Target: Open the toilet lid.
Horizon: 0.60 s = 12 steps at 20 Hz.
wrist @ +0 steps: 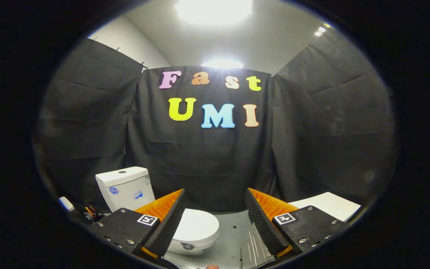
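Note:
A small white toilet stands on a grey floor ahead of me, to the left. Its lid [199, 225] lies flat and closed over the bowl, and the white tank [125, 188] rises behind it against the black cloth wall. My gripper [215, 209] is open, with a wide gap between its two fingers. The left finger [170, 220] overlaps the lid's left side in the view and hides part of the bowl. The lid sits just beyond the fingers, mostly toward the left one. Nothing is held.
A white flat board [330, 205] lies beyond the right finger. A ridged metal plate [252, 246] rests on the grey floor [231, 228] between the fingers. Small items with cables [88, 213] lie left of the tank. Black cloth walls close the booth on three sides.

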Tool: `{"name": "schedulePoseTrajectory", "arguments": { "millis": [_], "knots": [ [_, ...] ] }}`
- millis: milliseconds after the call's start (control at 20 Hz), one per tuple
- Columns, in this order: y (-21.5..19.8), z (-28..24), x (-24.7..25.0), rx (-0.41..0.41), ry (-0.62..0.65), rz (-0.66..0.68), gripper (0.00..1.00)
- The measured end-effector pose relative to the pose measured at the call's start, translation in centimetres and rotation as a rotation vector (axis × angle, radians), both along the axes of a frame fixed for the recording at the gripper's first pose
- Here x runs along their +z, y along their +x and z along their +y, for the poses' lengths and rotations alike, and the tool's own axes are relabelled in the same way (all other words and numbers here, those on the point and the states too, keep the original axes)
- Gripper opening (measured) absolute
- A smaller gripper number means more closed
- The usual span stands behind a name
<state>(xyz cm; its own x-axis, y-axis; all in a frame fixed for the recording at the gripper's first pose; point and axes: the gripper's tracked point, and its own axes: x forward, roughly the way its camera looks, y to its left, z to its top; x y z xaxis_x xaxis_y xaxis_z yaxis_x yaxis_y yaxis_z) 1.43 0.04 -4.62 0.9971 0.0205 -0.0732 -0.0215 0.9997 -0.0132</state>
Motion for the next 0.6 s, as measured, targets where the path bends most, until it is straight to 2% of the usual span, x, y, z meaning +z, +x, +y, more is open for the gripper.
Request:
{"name": "schedulePoseTrajectory", "arguments": {
  "millis": [300, 600],
  "knots": [
    [1.1, -0.8, -1.6, -0.015, 0.005, 0.009, 0.97],
    [2.6, -0.9, -5.8, -0.015, 0.024, 0.077, 0.97]
  ]
}}
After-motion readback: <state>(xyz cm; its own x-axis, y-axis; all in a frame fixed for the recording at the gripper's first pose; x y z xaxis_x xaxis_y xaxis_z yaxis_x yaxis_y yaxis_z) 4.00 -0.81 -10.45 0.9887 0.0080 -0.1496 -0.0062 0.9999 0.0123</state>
